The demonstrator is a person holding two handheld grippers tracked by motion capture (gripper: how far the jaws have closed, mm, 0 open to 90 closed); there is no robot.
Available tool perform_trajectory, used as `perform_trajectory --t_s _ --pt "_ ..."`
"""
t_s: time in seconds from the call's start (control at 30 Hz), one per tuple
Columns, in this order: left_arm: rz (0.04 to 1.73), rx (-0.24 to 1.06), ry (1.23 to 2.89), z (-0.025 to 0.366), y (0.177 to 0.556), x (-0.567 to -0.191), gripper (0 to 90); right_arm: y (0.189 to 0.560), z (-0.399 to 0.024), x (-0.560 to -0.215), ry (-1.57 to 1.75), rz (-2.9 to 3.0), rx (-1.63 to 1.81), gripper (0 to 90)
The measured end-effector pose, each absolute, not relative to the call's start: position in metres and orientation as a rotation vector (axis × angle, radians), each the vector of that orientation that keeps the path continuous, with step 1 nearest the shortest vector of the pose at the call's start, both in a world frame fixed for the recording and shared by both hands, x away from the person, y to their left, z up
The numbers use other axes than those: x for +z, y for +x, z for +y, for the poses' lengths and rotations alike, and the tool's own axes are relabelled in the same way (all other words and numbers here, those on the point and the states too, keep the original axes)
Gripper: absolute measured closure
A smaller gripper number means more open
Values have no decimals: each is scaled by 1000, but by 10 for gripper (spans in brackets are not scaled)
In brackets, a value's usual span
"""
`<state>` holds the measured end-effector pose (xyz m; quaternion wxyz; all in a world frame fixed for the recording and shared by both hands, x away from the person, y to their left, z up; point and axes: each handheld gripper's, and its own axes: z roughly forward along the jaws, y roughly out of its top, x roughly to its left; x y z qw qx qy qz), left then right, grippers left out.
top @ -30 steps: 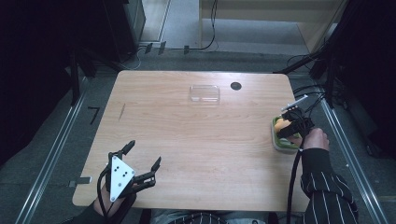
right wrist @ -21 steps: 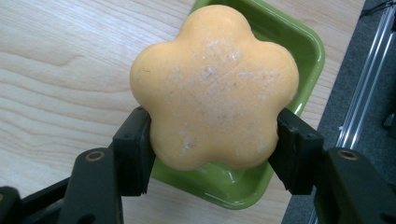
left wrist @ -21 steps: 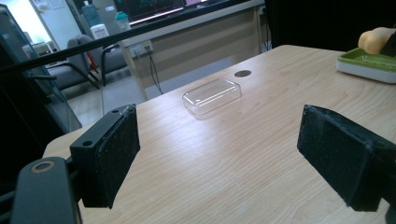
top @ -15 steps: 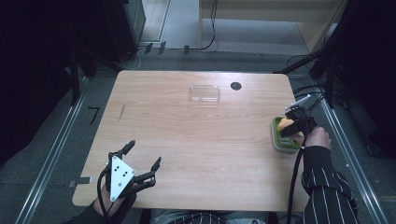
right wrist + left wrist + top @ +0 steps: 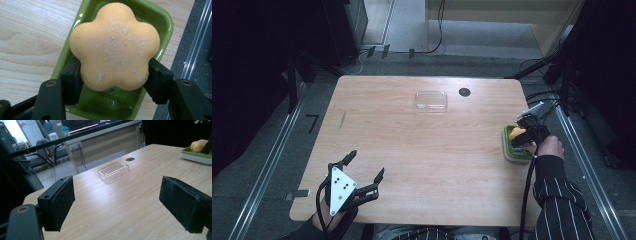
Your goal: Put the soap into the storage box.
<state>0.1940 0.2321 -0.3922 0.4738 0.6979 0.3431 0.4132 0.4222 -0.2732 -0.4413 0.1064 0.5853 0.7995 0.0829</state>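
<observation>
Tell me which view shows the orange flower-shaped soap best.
The right gripper view: the orange flower-shaped soap is close, its five lobes clear, pinched by the right claw. The high view shows a small orange blob; the left gripper view shows it far off.

Table evenly lit, surroundings dark; close views sharp, slight glare.
</observation>
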Motion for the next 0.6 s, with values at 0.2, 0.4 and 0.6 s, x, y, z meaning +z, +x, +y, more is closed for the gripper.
perform_trajectory --t_s 0.2,0.4,0.6 --pt "836 1011 1711 232 194 -392 135 423 -272 -445 1729 2350 234 398" --pt "835 1012 1711 232 194 -392 135 424 -273 -449 1742 2345 227 397" --pt "838 1012 1709 232 194 -392 135 426 -274 -453 1735 2355 213 397"
